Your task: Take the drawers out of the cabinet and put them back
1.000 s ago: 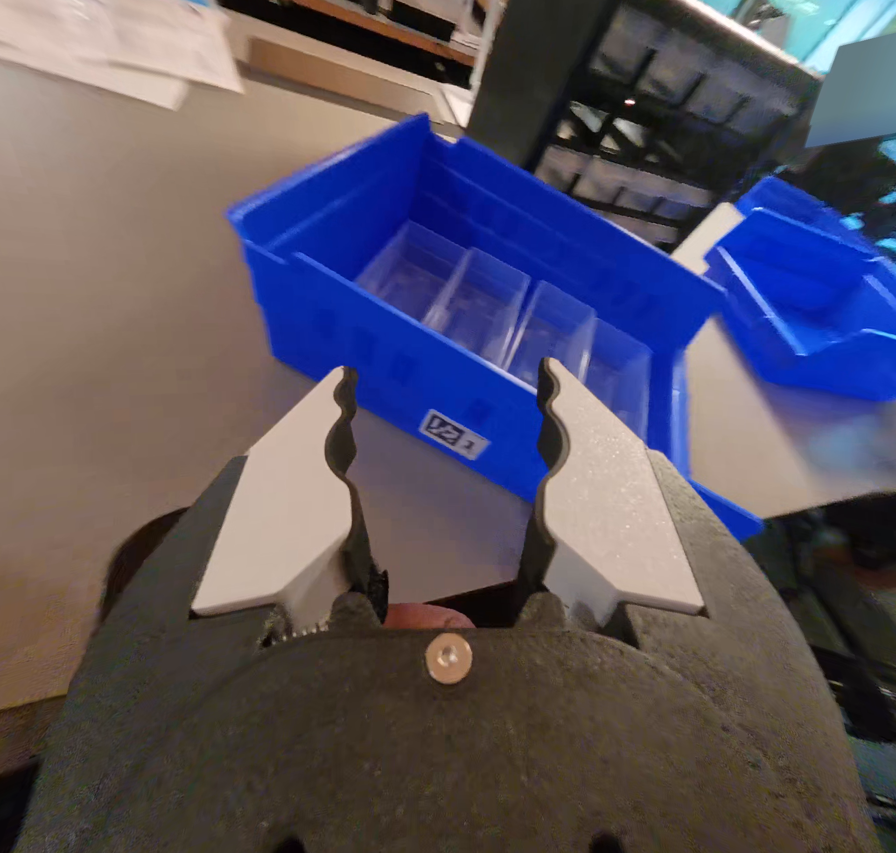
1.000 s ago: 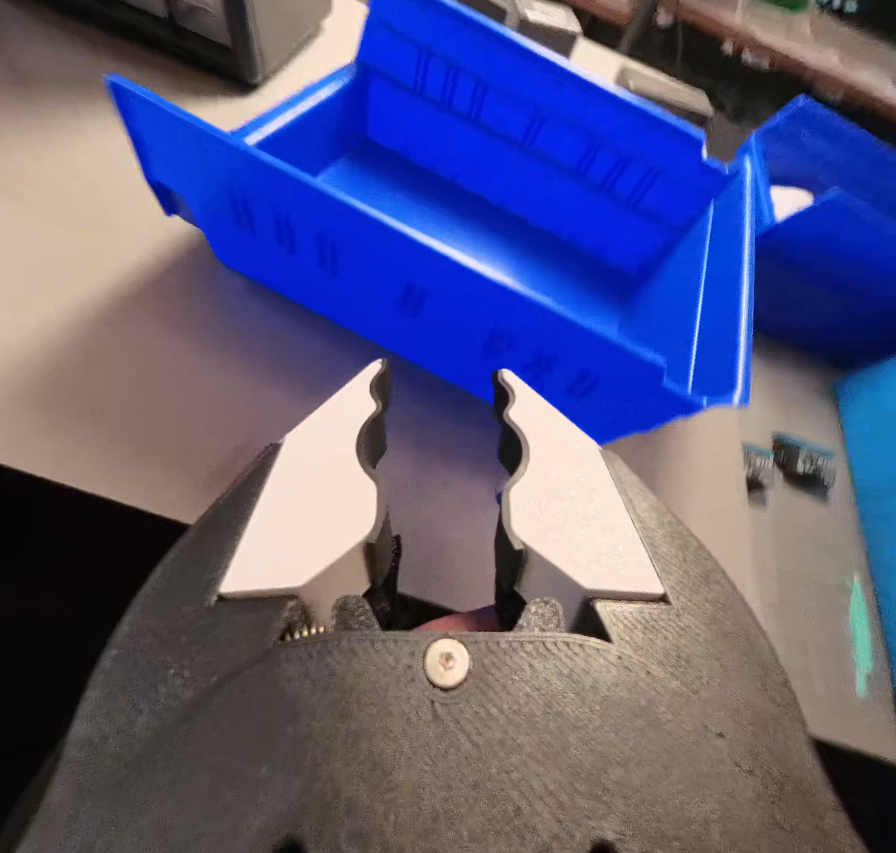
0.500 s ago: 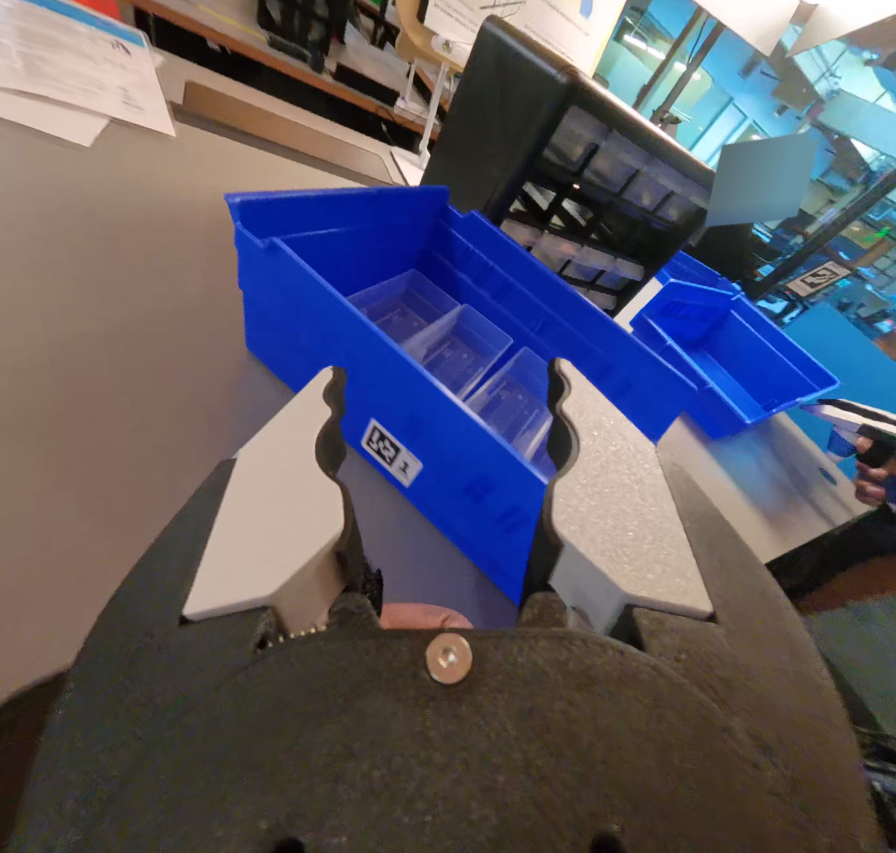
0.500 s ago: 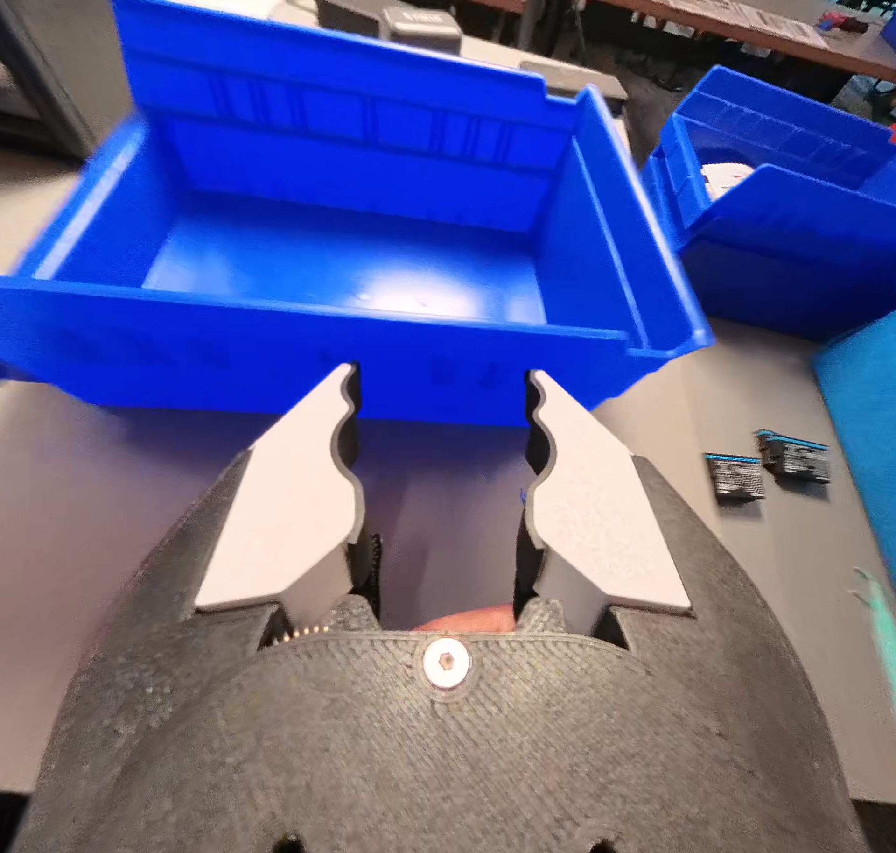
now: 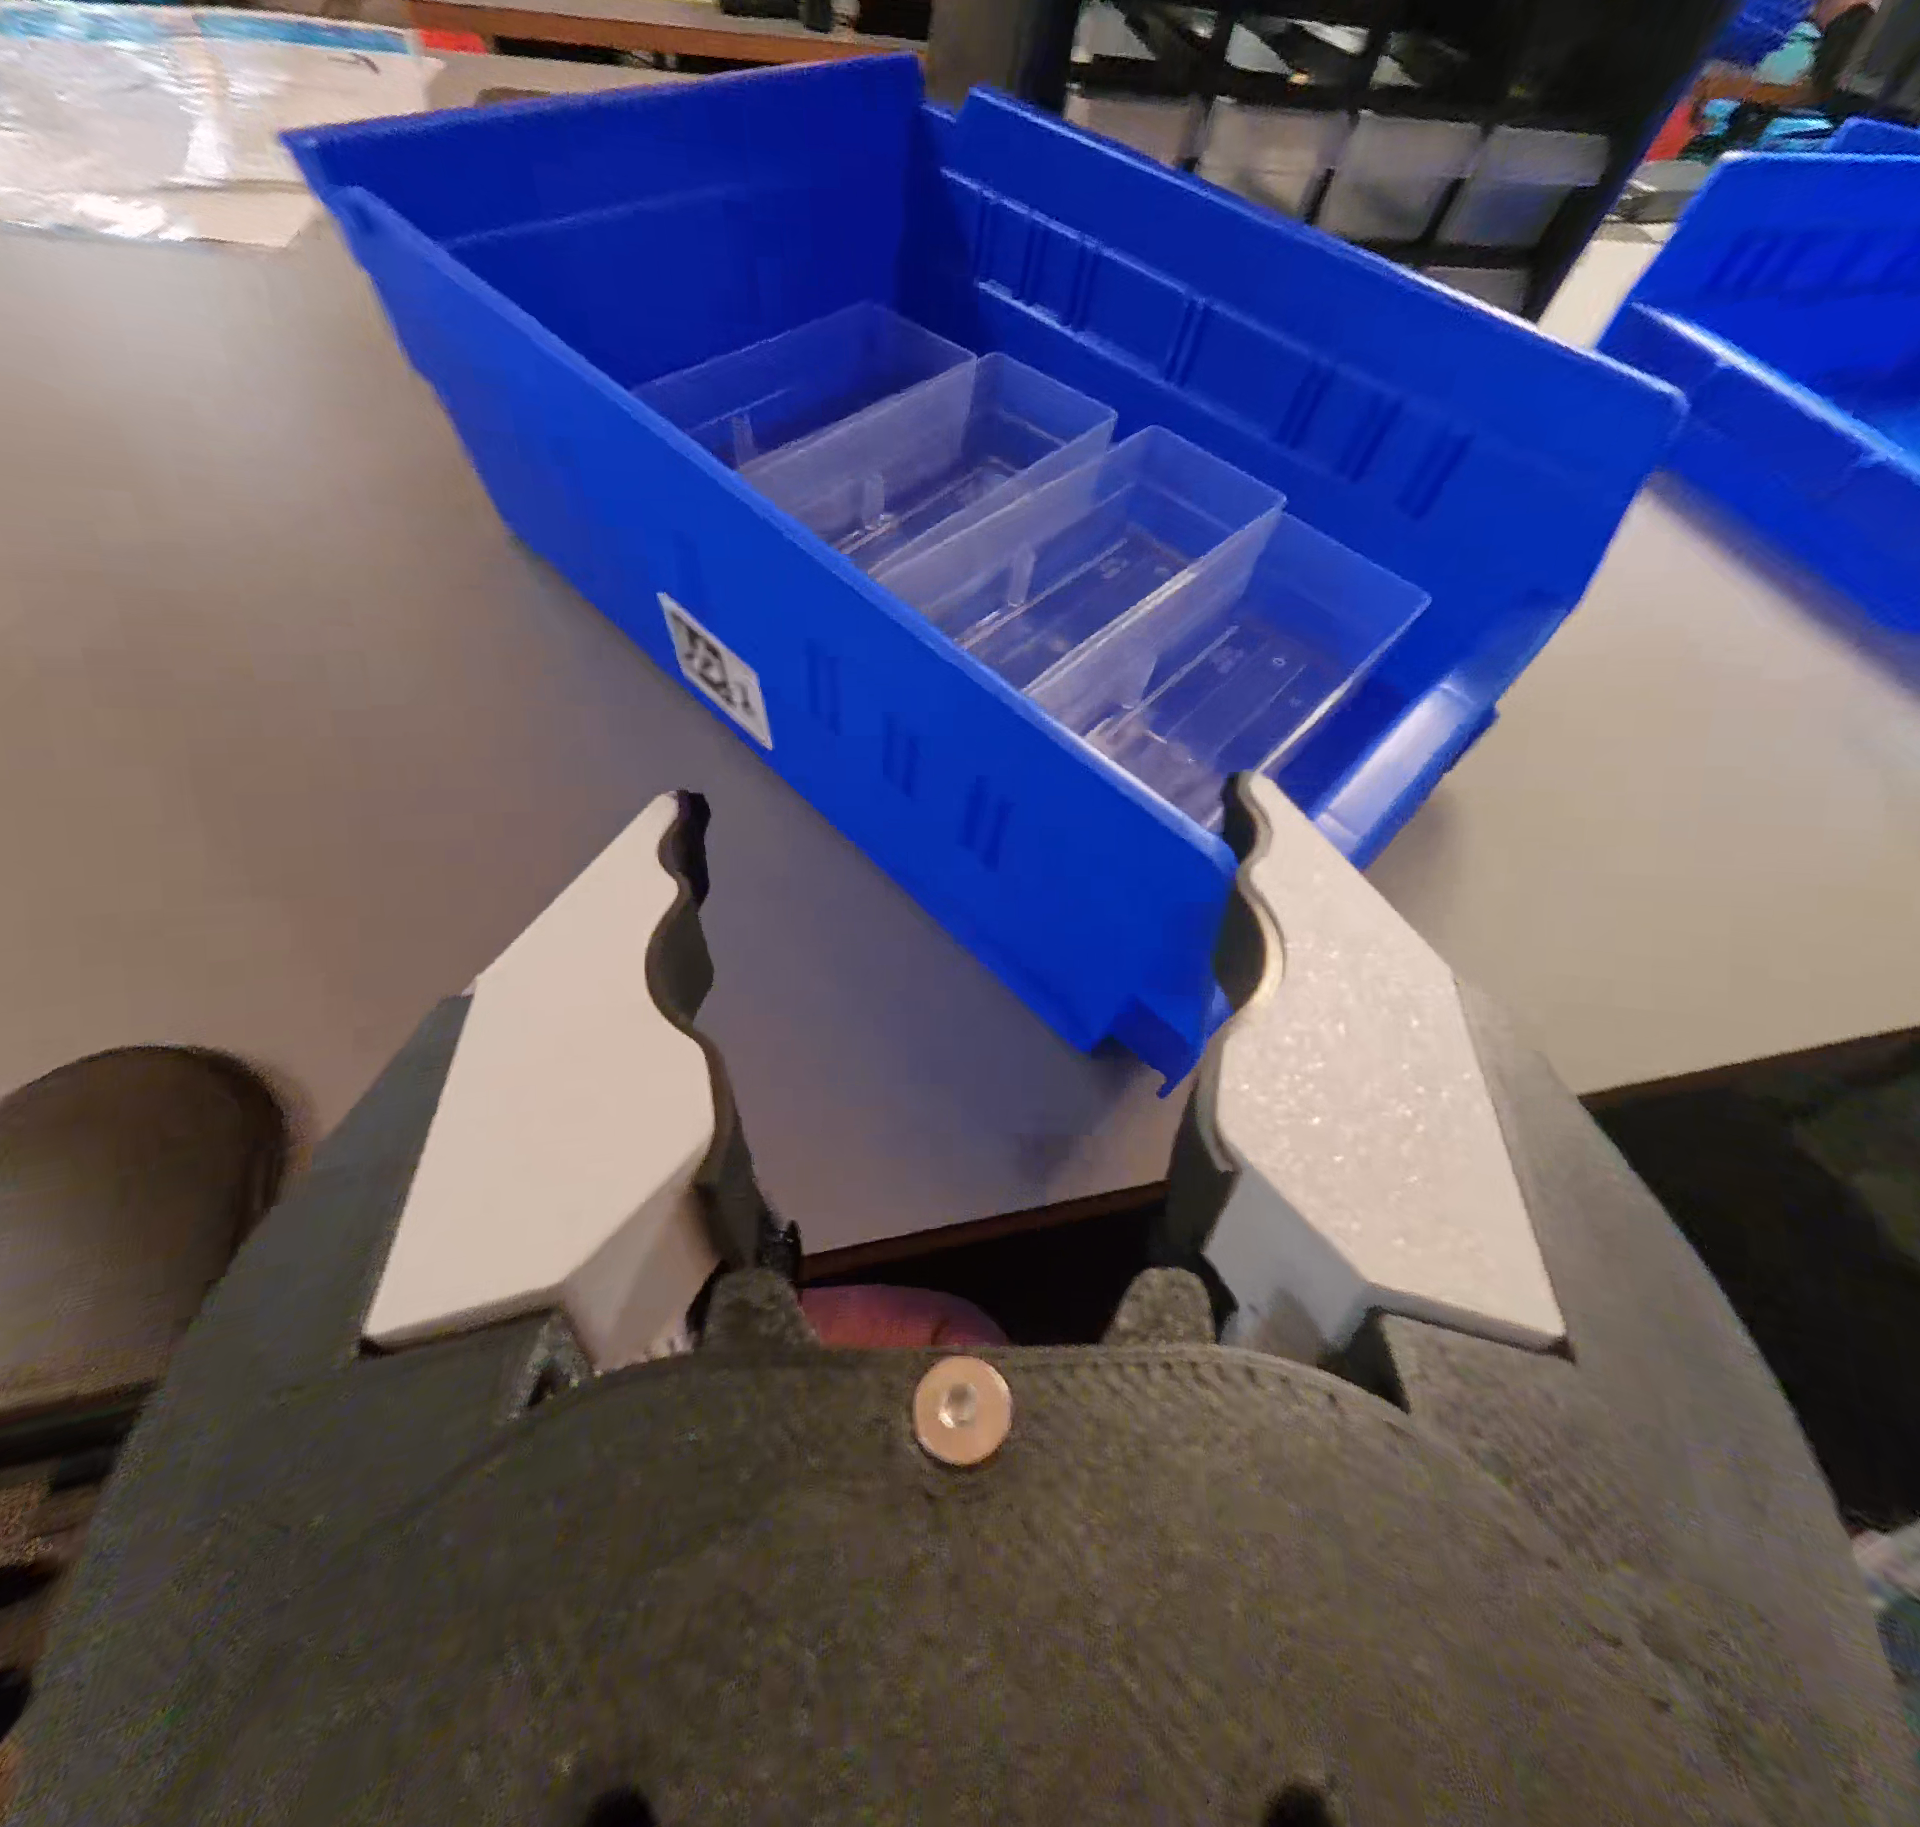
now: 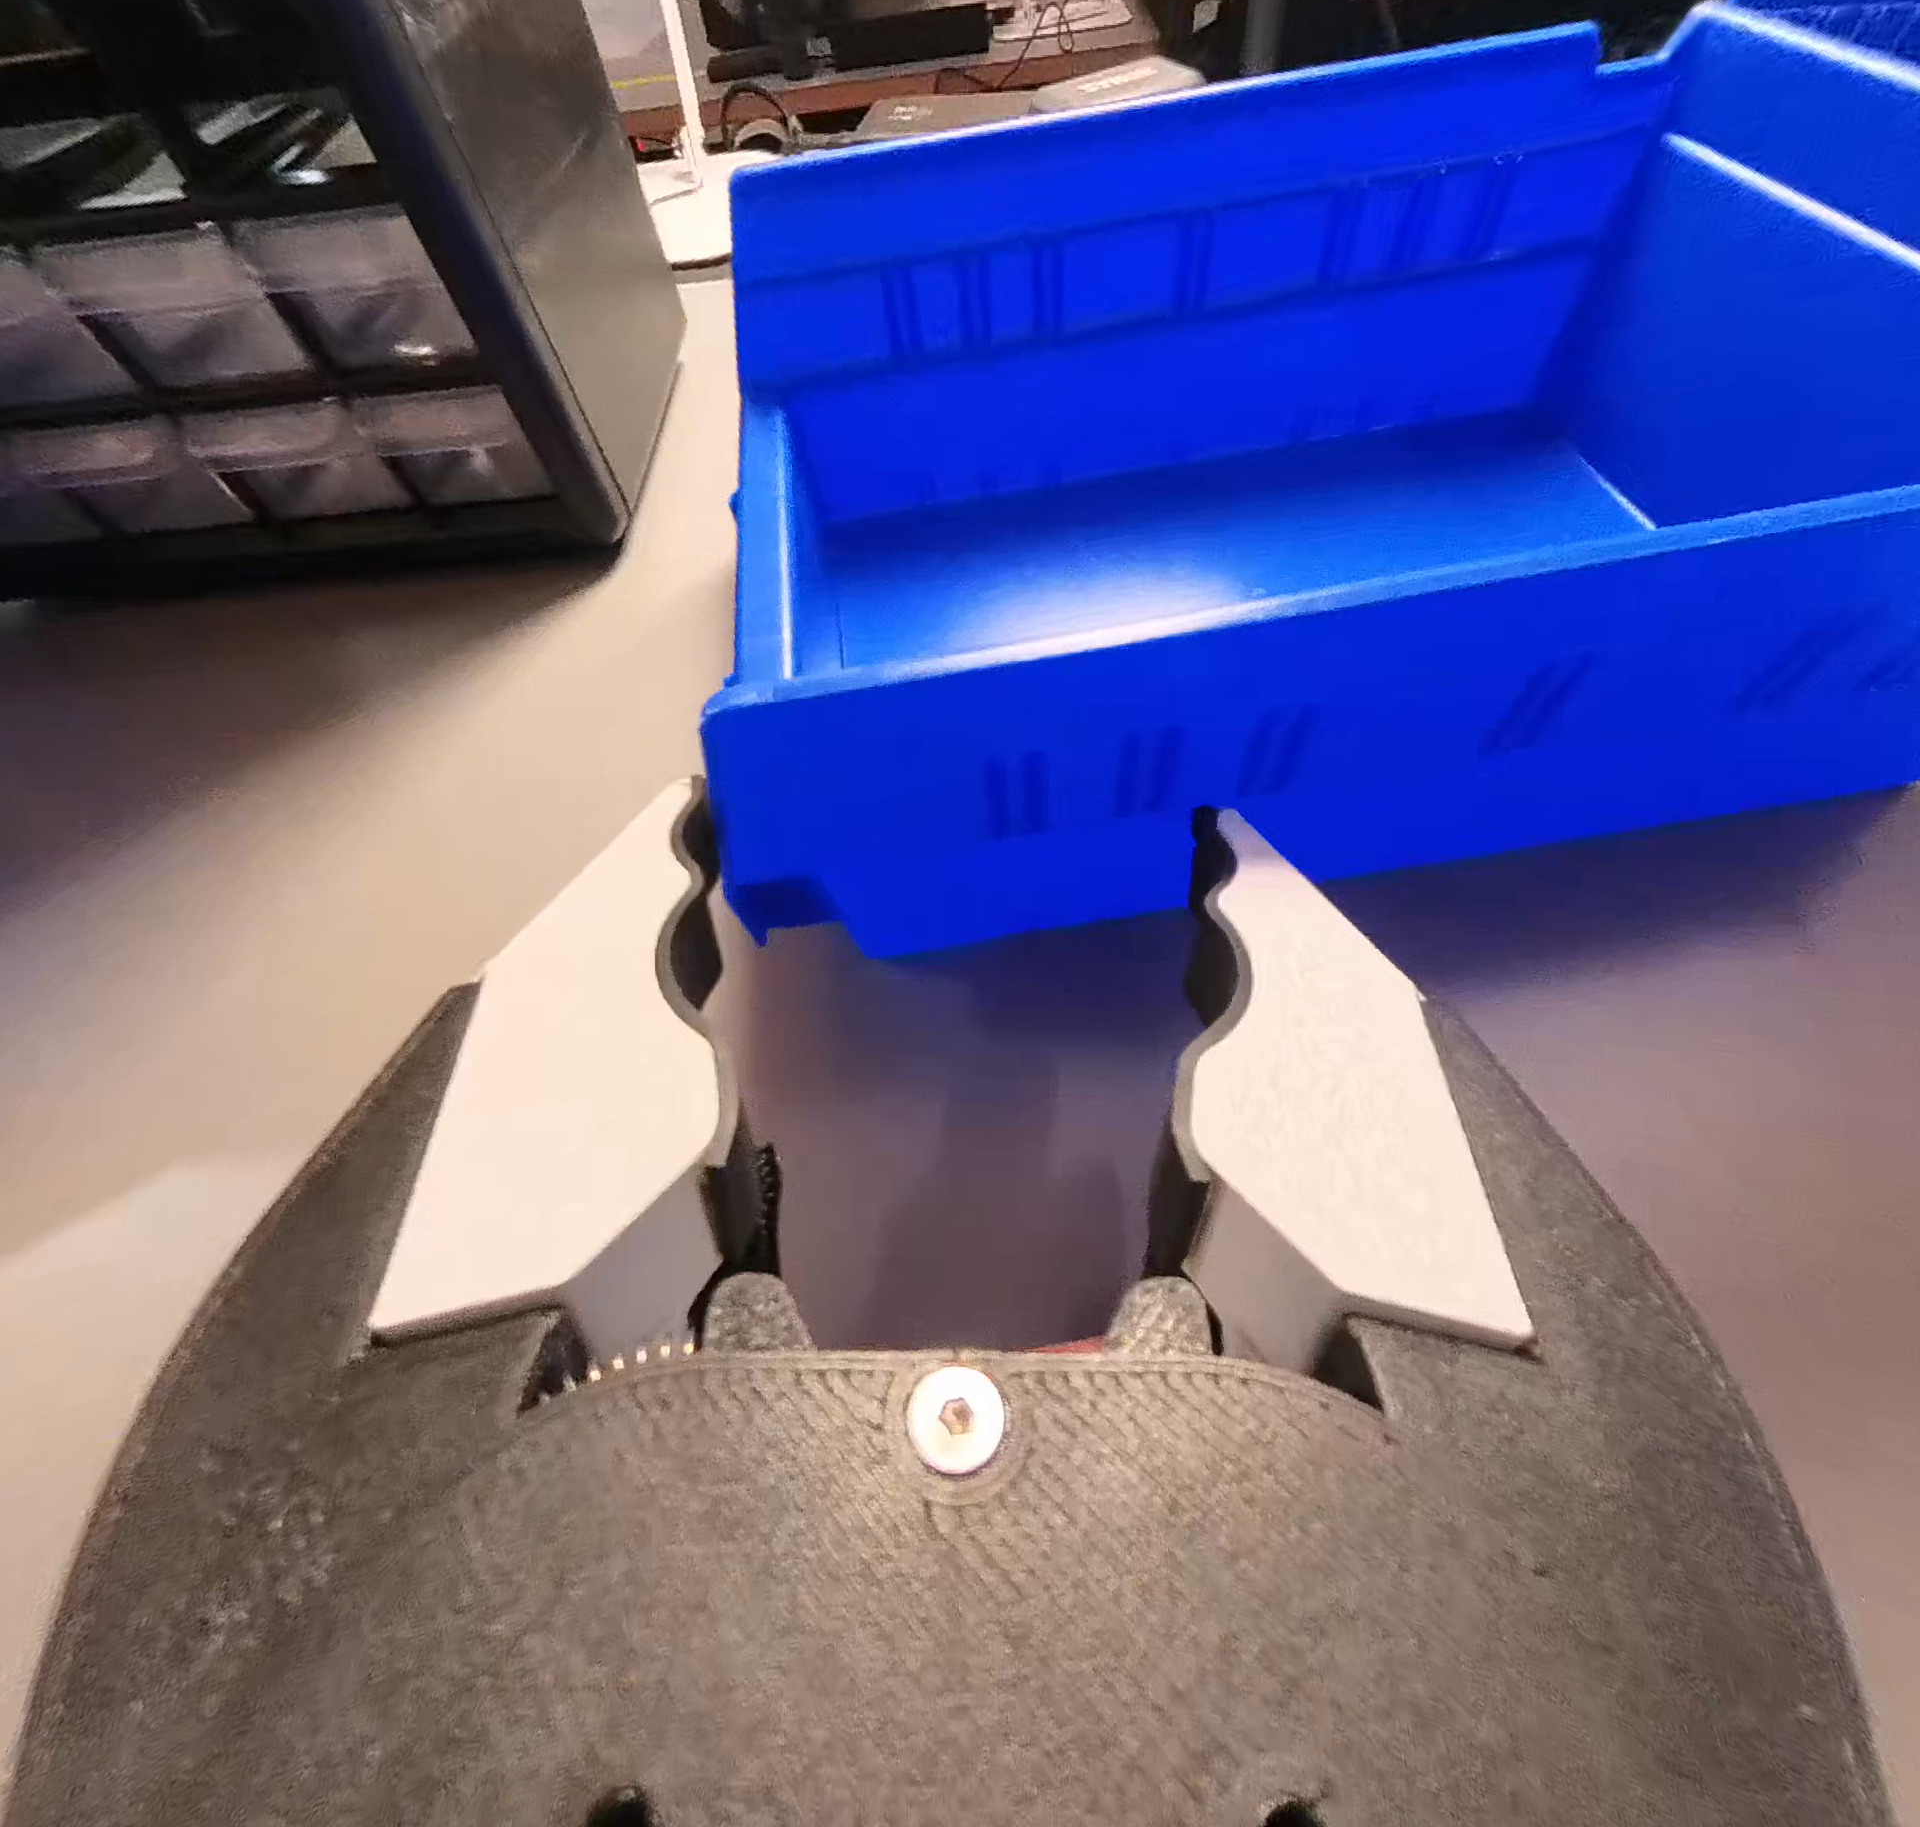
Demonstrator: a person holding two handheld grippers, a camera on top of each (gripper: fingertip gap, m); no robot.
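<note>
Both grippers point(image 5: 956, 821) point(image 6: 951, 821) wide open, angled tablewards

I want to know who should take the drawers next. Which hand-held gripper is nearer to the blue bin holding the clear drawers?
Left. The left hand-held gripper is open right at the corner of that blue bin with the clear drawers. The right hand-held gripper is open at an empty bin.

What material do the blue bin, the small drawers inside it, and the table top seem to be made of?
The blue bin looks like moulded plastic with a slight gloss: one even colour, thin walls, pressed-in slots. The small drawers look like clear hard plastic, since the blue floor shows through them. The table top is smooth matt grey, perhaps laminate; this stays uncertain.
</note>
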